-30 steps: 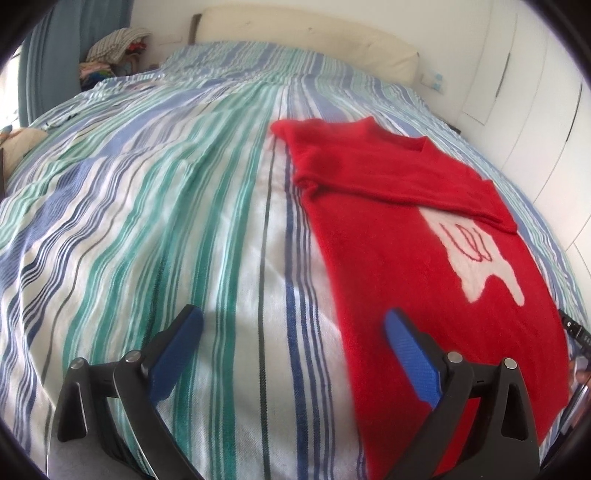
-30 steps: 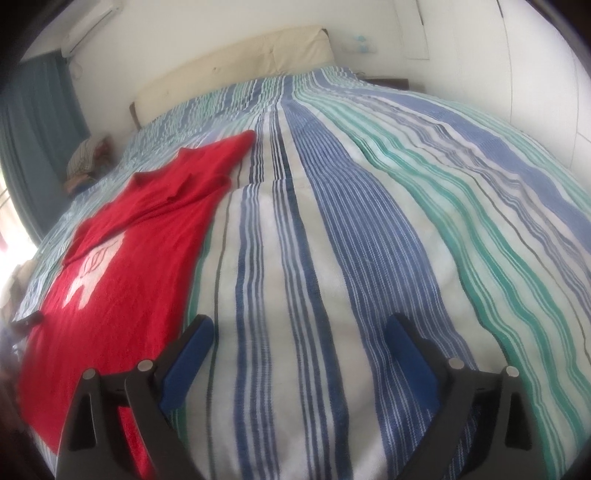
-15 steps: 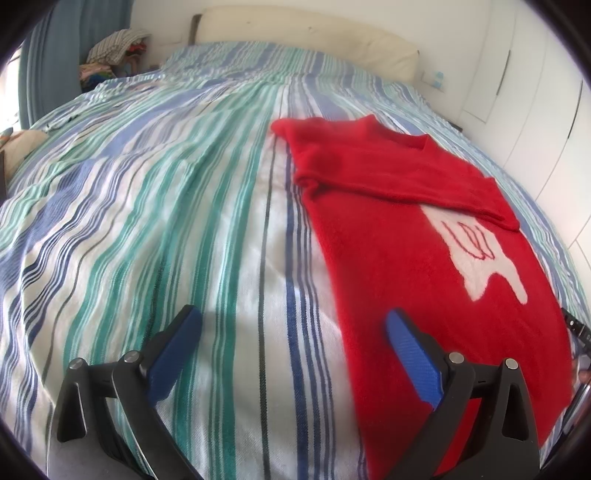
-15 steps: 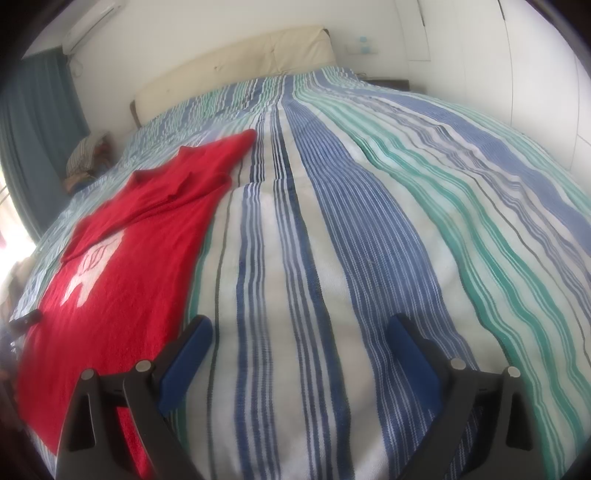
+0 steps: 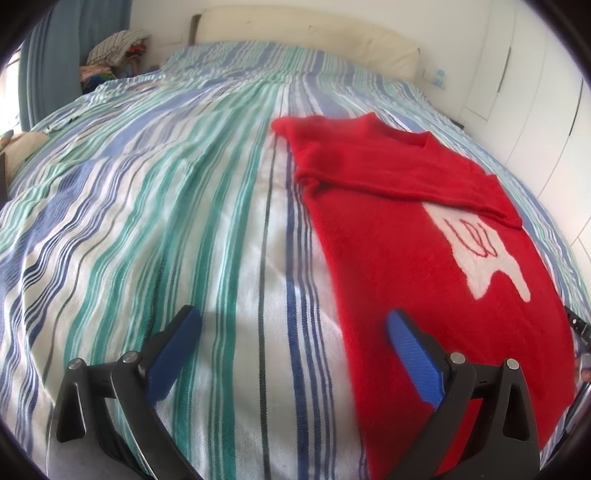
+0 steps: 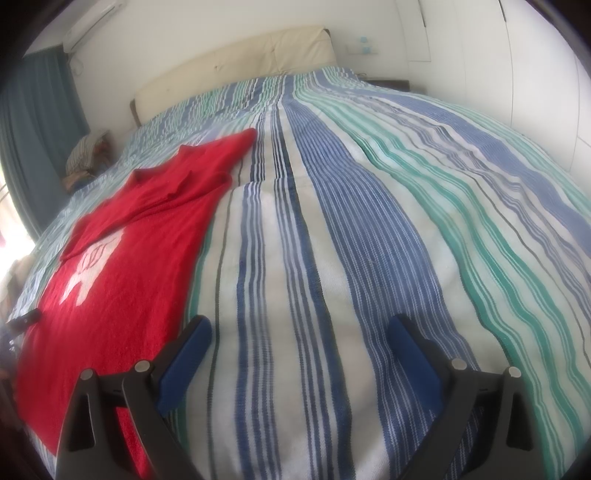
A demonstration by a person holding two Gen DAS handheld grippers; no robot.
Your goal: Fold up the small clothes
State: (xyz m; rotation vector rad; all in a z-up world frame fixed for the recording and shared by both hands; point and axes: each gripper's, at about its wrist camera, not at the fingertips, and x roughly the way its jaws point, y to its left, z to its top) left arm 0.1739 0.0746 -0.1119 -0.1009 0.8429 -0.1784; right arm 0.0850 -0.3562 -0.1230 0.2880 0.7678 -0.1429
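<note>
Sweater point(image 5: 388, 229) solid red, white graphic point(image 5: 480, 254) with thin red line detail. Bedspread point(image 6: 351, 240) white with blue, teal-green and dark stripes. Gripper pads point(image 5: 413, 354) blue on black frames; headboard point(image 6: 236, 70) cream.

This is a bedroom in a home. A wide bed covered by a blue, green and white striped cotton bedspread point(image 5: 155, 206) fills both views, with a cream padded headboard point(image 5: 306, 33) against a white wall. Tall white wardrobe doors point(image 5: 532, 85) line one side, blue-grey curtains point(image 6: 33, 140) hang by a bright window on the other, and a white wall-mounted air conditioner point(image 6: 94, 22) sits above them. A heap of loose clothes point(image 5: 114, 51) lies beside the bed's head.
</note>
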